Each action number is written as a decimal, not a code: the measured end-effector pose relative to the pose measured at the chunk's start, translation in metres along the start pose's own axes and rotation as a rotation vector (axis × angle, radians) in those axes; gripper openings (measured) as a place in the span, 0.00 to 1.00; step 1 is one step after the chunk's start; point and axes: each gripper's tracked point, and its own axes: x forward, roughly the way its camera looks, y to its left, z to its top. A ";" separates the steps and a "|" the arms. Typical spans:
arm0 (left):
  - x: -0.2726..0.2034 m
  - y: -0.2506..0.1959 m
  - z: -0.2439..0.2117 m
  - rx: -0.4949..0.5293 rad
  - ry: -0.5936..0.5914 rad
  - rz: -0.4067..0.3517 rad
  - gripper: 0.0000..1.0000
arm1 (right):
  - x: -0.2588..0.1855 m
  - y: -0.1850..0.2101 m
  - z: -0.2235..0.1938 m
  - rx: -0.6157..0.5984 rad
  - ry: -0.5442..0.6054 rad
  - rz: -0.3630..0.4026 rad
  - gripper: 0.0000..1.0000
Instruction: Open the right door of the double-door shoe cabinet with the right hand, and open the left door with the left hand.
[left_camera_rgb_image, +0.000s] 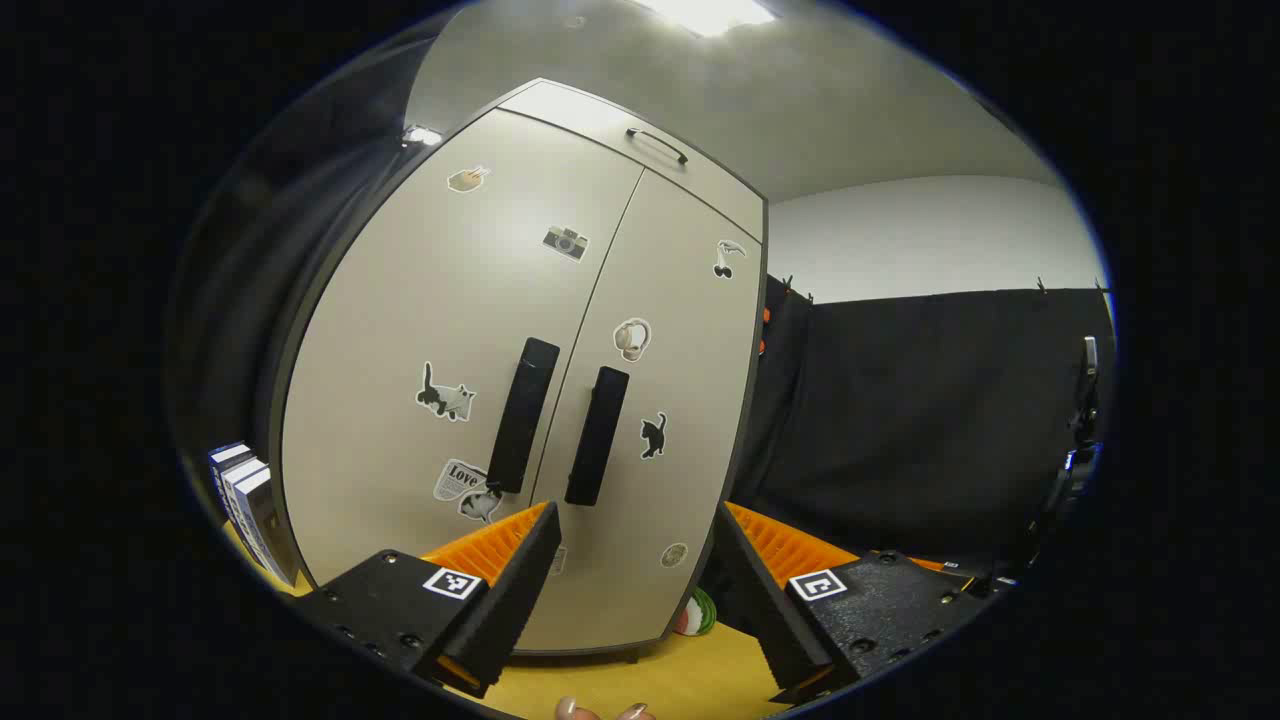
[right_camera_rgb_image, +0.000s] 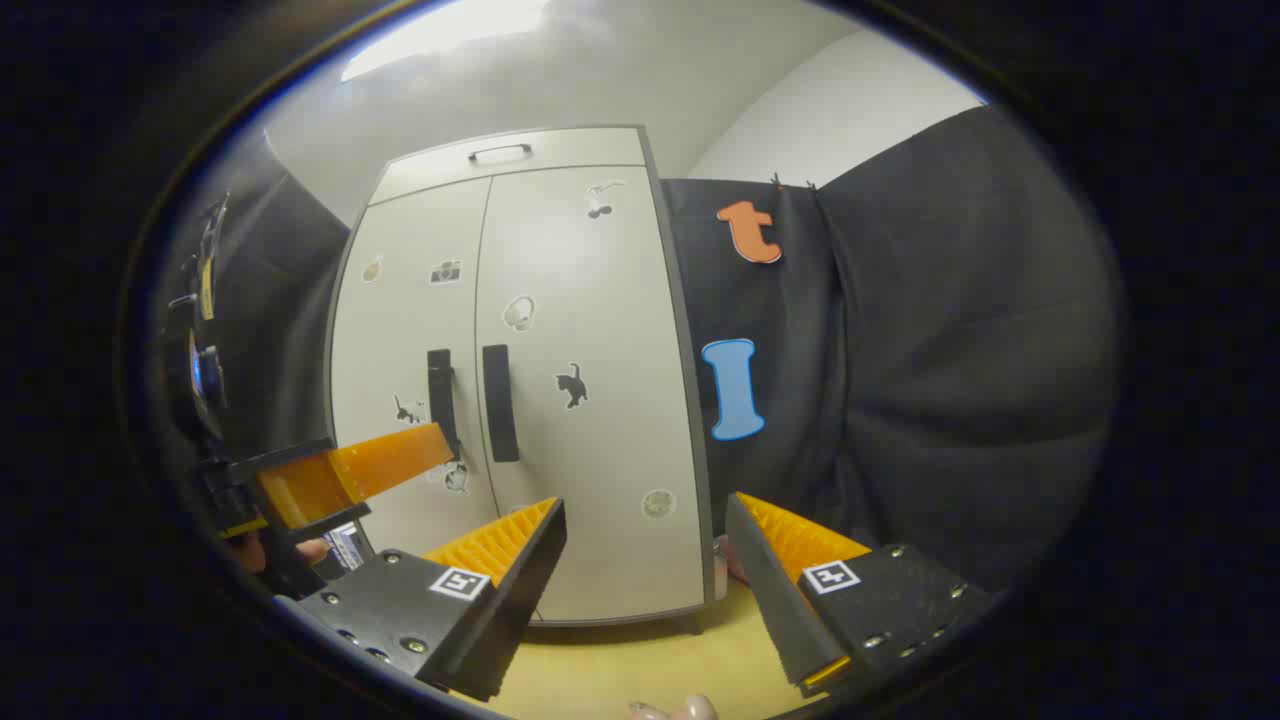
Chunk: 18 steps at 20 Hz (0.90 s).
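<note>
Left gripper view: we saw the shoe cabinet (left_camera_rgb_image: 520, 380) upright on the counter (left_camera_rgb_image: 690, 680), left door (left_camera_rgb_image: 440, 330) and right door (left_camera_rgb_image: 670, 400) both closed; our left gripper (left_camera_rgb_image: 635, 530) gaped wide, empty, short of the left handle (left_camera_rgb_image: 522, 414).
Right gripper view: our right gripper (right_camera_rgb_image: 645, 530) stood wide open, holding nothing, below the right handle (right_camera_rgb_image: 500, 402); the left gripper's fingers (right_camera_rgb_image: 390, 465) reached near the left handle (right_camera_rgb_image: 441, 398).

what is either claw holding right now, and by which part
Nothing is held. The left claw and right claw are both open, short of the shoe cabinet; its two door handles, left and right, are untouched and both doors are closed.
</note>
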 end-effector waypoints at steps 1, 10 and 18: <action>0.000 0.000 -0.001 -0.002 0.003 0.000 0.96 | 0.000 0.000 0.001 0.002 -0.004 0.000 0.98; -0.008 0.012 0.008 0.040 -0.018 0.050 0.96 | 0.006 0.016 0.008 -0.010 -0.026 0.060 0.98; -0.009 0.028 0.013 0.111 -0.008 0.120 0.96 | 0.027 0.040 0.013 0.006 -0.033 0.163 0.98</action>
